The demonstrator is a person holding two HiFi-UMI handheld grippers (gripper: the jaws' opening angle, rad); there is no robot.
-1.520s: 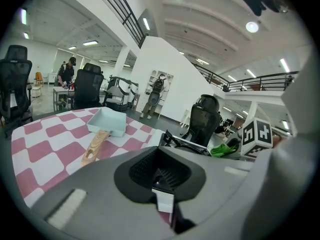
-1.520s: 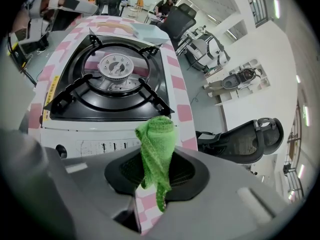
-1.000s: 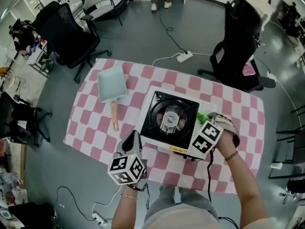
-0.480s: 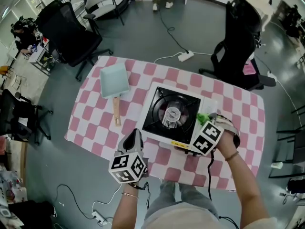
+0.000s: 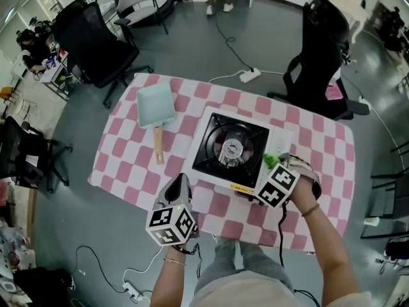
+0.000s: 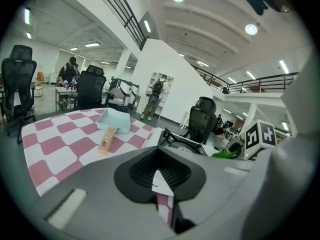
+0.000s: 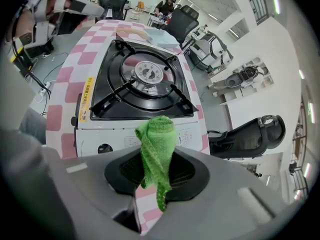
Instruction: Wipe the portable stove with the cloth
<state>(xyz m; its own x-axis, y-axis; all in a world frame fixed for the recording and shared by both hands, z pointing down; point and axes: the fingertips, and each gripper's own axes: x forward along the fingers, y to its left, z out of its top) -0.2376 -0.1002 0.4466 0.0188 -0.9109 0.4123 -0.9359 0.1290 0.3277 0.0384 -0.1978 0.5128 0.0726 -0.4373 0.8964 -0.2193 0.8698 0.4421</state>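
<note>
**Cloth at the stove's near right corner**

Little has moved in the last second. Our head view has drifted, so the portable stove (image 5: pixel 230 149) sits slightly higher in frame. Both grippers have kept their places beside it.

The right gripper (image 5: pixel 271 162) is at the stove's near right corner. Its fingers pinch the green cloth (image 7: pixel 156 144), which stands bunched above them and trails down between them. In the right gripper view the cloth hangs in front of the stove's white side panel. We cannot tell whether it touches the panel.

The left gripper (image 5: pixel 179 187) hovers off the stove's near left corner, above the checked bench (image 5: pixel 128 152). Its fingers are pressed together with nothing held between them.

To the stove's far left a pale blue pan (image 5: pixel 156 105) lies flat on the bench, apart from the stove. Its wooden handle points toward the near edge of the bench.
</note>
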